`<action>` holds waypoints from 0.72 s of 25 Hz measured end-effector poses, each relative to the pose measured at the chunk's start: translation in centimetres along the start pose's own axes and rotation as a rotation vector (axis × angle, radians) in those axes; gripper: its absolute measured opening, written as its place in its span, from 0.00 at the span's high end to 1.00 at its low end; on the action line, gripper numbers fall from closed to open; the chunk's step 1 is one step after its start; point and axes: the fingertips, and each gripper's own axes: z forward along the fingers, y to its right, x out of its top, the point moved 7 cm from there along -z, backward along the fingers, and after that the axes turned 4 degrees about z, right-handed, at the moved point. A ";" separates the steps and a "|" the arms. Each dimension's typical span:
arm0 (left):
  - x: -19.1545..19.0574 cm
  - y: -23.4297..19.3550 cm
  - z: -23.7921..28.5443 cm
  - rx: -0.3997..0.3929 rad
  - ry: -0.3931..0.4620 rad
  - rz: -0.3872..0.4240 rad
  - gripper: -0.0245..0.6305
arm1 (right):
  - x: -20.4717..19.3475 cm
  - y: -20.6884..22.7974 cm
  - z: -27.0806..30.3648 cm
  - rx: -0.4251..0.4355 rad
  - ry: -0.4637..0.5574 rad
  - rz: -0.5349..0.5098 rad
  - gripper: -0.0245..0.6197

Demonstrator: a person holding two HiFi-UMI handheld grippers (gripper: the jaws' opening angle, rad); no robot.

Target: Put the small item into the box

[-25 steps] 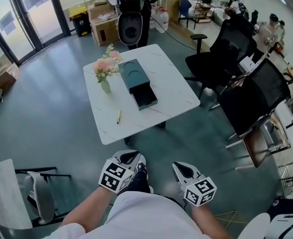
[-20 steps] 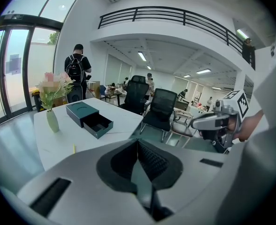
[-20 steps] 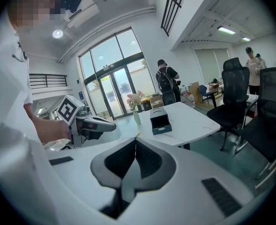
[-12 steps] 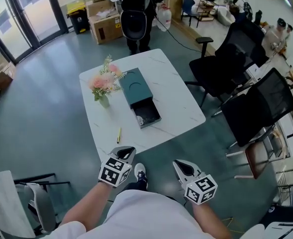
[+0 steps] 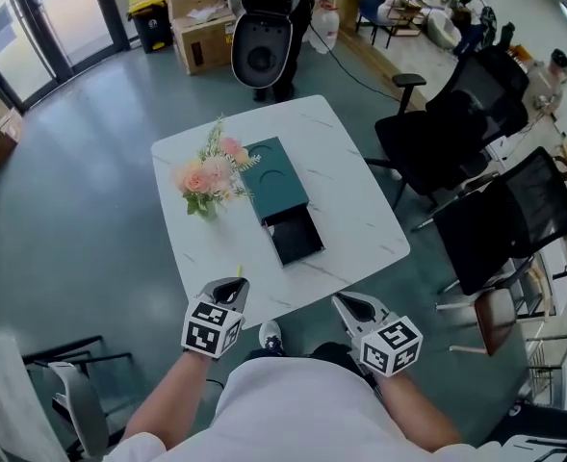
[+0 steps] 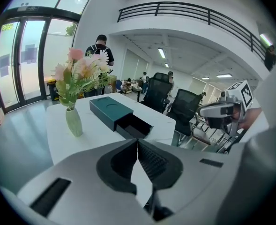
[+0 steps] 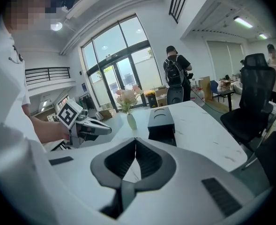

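Observation:
A dark teal box (image 5: 275,181) lies on the white table (image 5: 360,200), its drawer (image 5: 296,236) pulled out toward me and empty as far as I can see. A small yellow item (image 5: 239,270) lies near the table's front edge, just beyond my left gripper (image 5: 230,285). My right gripper (image 5: 344,301) hovers at the same edge, further right. Both are shut with nothing between the jaws. The left gripper view shows the box (image 6: 110,109) and the right gripper (image 6: 220,114). The right gripper view shows the box (image 7: 160,118) and the left gripper (image 7: 93,124).
A vase of pink flowers (image 5: 209,176) stands left of the box. Black office chairs (image 5: 456,133) crowd the table's right side. A person with a black backpack (image 5: 264,27) stands beyond the far edge, by cardboard boxes (image 5: 201,41). A chair (image 5: 71,393) sits at lower left.
I have walked up to the table, so it looms nearer. Both grippers have come from over the floor to the table's front edge, still shut.

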 end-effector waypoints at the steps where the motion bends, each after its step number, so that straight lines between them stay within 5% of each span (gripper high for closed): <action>1: -0.4 -0.4 0.0 0.010 -0.012 -0.009 0.94 | 0.3 0.0 0.5 0.008 -0.010 -0.005 0.94; 10: -3.9 -3.3 1.4 0.179 -0.117 -0.067 0.94 | 2.9 2.1 5.2 0.129 -0.077 -0.047 0.94; 18: -7.4 -3.5 4.5 0.333 -0.228 -0.214 0.93 | 6.4 6.1 8.6 0.299 -0.143 -0.127 0.94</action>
